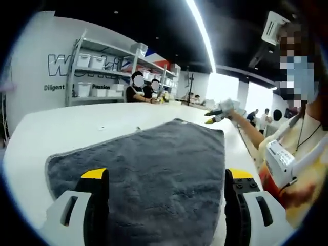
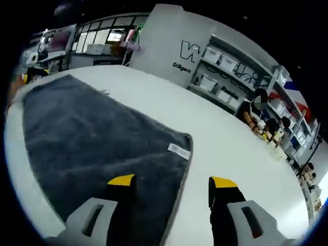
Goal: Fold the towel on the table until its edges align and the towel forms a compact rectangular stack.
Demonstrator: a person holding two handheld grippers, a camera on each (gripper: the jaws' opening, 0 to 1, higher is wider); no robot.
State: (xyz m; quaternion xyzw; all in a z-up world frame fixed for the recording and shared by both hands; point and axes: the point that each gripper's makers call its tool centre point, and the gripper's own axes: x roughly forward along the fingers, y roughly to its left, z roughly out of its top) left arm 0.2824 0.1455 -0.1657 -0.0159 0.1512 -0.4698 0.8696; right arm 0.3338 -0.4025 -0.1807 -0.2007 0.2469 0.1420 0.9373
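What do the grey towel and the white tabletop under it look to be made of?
The dark grey rectangular towel looks like plush microfibre or terry cloth: a matte, fuzzy nap, a paler stitched edge, and a small white sewn-in label near one corner. The white table looks like smooth laminate or painted board with a slight sheen; which one is unclear.

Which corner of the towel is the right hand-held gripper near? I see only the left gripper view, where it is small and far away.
Observer: In the right gripper view, the right hand-held gripper is at a towel corner that carries a small white label.
Operator: Is it open there?
Observer: Yes. Its jaws stand apart across the towel's edge, one over the towel and the other over the bare table.
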